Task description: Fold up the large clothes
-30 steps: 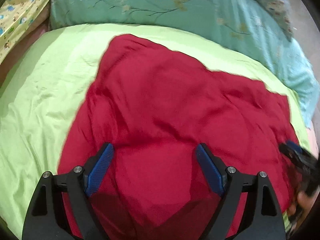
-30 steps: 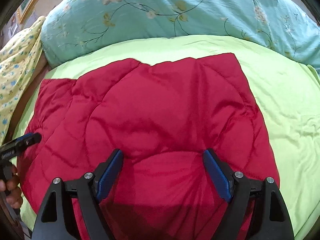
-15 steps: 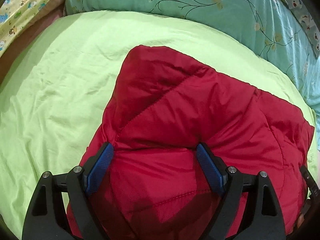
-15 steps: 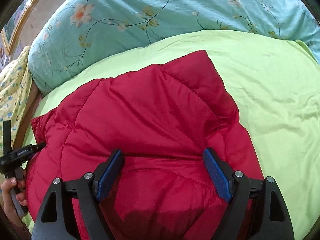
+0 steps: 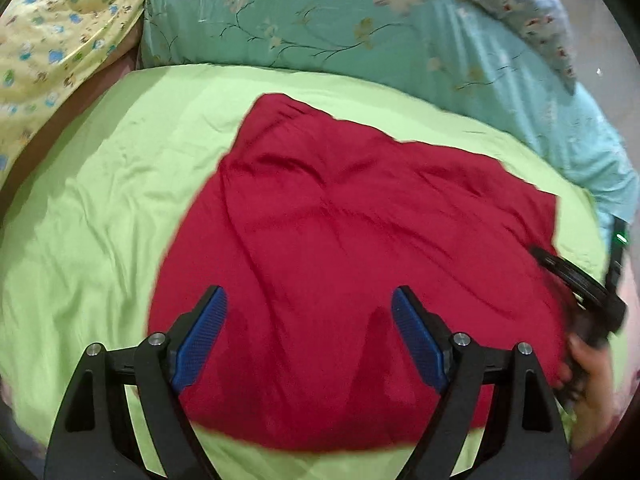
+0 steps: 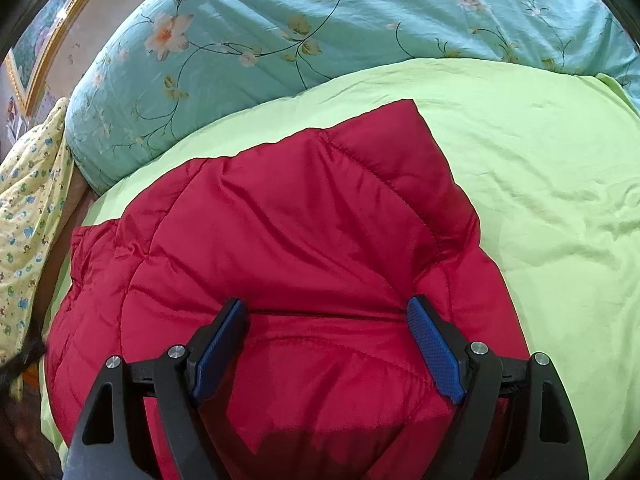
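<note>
A red quilted garment (image 5: pixel 360 248) lies folded on the light green bed cover (image 5: pixel 100 200). In the left wrist view my left gripper (image 5: pixel 308 312) is open and hovers above the garment's near part, holding nothing. The right gripper's body (image 5: pixel 576 280) and the hand show at the right edge of that view. In the right wrist view my right gripper (image 6: pixel 326 328) is open, its blue pads (image 6: pixel 434 344) straddling a raised fold of the garment (image 6: pixel 280 232) without closing on it.
A teal floral duvet (image 5: pixel 360 28) lies along the far side of the bed; it also shows in the right wrist view (image 6: pixel 320 28). A yellow patterned cloth (image 5: pixel 52 28) lies at the far left. A framed picture (image 6: pixel 44 40) hangs on the wall.
The left gripper has pulled back and up from the garment, so its near edge and green cover now show below. The right gripper stayed over the fold, jaws open throughout.
</note>
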